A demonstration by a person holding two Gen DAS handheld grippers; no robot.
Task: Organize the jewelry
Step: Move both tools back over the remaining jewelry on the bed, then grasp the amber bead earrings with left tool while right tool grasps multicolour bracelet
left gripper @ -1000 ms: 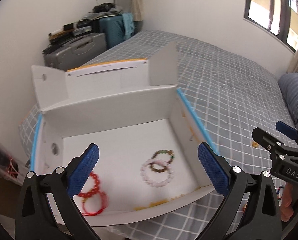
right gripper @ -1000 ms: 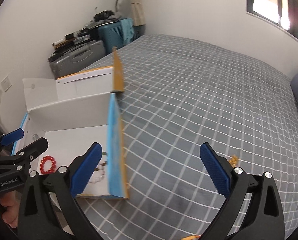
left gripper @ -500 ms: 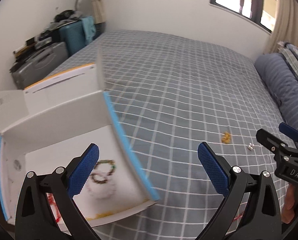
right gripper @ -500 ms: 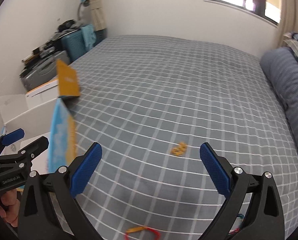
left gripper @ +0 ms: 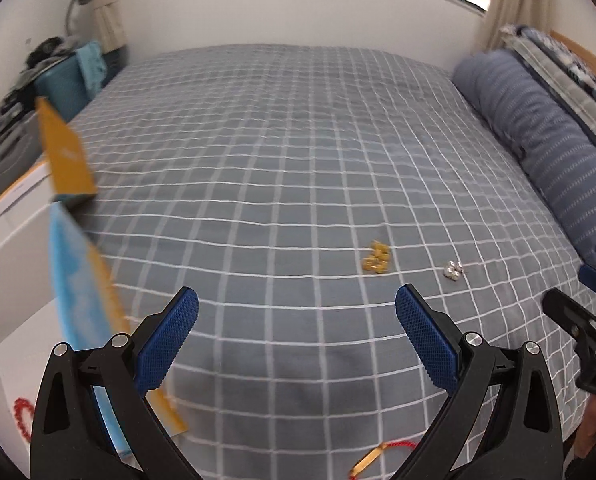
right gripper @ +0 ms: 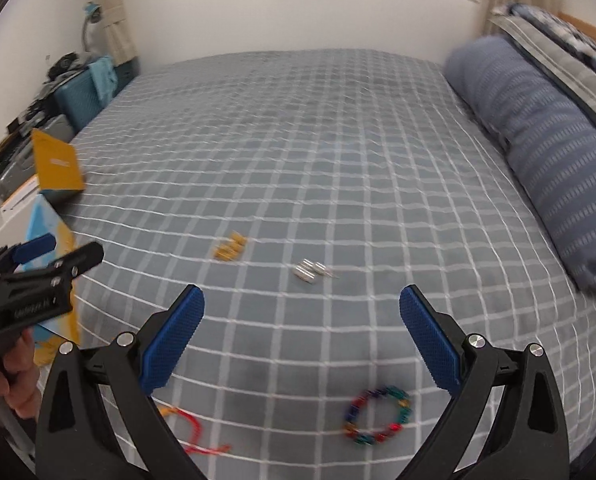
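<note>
On the bed [right gripper: 338, 140], both hand-held grippers [left gripper: 295, 326] [right gripper: 302, 324] gape wide, empty — soft bedding could swallow the silver studs [right gripper: 310, 270] mid-pinch.

It's a bedroom in someone's home. A wide bed [right gripper: 318, 152] under a grey checked cover fills the room, a striped blue bolster [right gripper: 546, 152] lies along its head, curtains [left gripper: 502, 4] hang beside the window, and suitcases [right gripper: 77, 96] are stacked in the corner under a desk lamp [right gripper: 91, 14].
</note>
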